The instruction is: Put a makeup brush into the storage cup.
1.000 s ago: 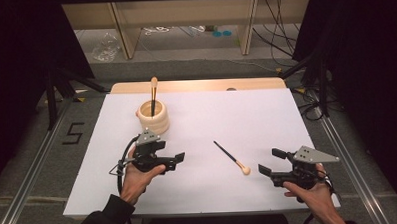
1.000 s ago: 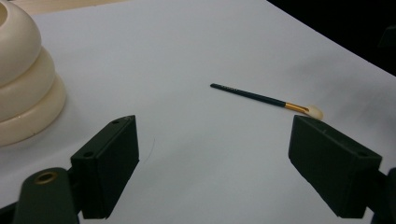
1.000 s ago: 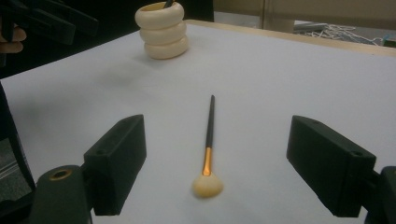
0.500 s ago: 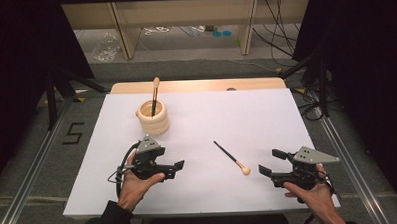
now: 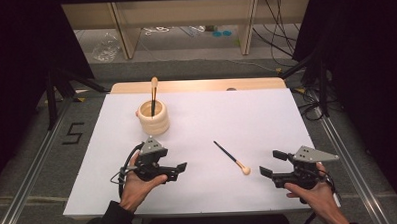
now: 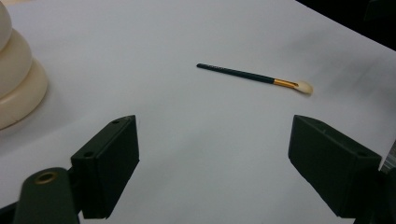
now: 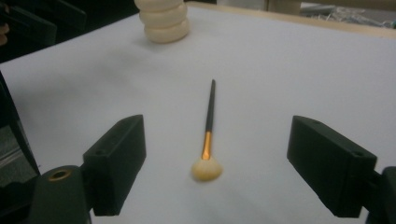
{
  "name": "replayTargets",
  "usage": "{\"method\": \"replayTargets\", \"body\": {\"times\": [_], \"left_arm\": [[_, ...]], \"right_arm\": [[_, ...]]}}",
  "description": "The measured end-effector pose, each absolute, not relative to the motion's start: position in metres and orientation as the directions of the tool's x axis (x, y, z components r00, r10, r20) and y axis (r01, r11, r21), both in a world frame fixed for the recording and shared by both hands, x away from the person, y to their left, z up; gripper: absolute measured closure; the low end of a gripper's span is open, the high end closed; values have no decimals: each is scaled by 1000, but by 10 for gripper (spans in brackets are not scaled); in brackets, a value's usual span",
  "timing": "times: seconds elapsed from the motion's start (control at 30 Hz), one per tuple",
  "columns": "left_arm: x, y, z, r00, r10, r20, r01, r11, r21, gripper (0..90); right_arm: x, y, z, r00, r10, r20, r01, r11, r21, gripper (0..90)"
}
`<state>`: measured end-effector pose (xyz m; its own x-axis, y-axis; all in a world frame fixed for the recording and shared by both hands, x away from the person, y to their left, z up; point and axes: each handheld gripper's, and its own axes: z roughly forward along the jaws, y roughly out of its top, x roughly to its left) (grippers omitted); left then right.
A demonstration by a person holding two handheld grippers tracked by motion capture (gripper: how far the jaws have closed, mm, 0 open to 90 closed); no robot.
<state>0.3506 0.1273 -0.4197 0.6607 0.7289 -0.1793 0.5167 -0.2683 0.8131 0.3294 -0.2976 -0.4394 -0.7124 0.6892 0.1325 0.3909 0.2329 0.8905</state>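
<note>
One makeup brush (image 7: 208, 135) flat on table, just ahead of open right claw (image 7: 212, 168)

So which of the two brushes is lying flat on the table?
The dark-handled brush with the cream tip, between the two grippers on the white table. The other brush stands upright in the cream holder.

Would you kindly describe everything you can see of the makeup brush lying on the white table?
The makeup brush is slim, with a long dark handle, a short gold-coloured ferrule and a small rounded cream bristle head. It lies flat on the white table, loose, touching nothing else. Its head points toward the person's side and slightly right, its handle tip toward the table's middle. It sits between the two open claws, nearer the right claw.
</note>
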Motion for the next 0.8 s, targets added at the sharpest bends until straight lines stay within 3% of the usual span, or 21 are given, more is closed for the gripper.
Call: {"method": "replayTargets", "body": {"times": [0.33,0.8], "left_arm": [[348,128,-420,668,727,-160,506,-285,814,163],[353,124,-422,686,712,-151,506,-319,801,163]], "right_arm": [[356,-282,-426,-739,668,82,410,351,842,201],[388,-247,-428,-781,621,74,488,532,692,357]]}}
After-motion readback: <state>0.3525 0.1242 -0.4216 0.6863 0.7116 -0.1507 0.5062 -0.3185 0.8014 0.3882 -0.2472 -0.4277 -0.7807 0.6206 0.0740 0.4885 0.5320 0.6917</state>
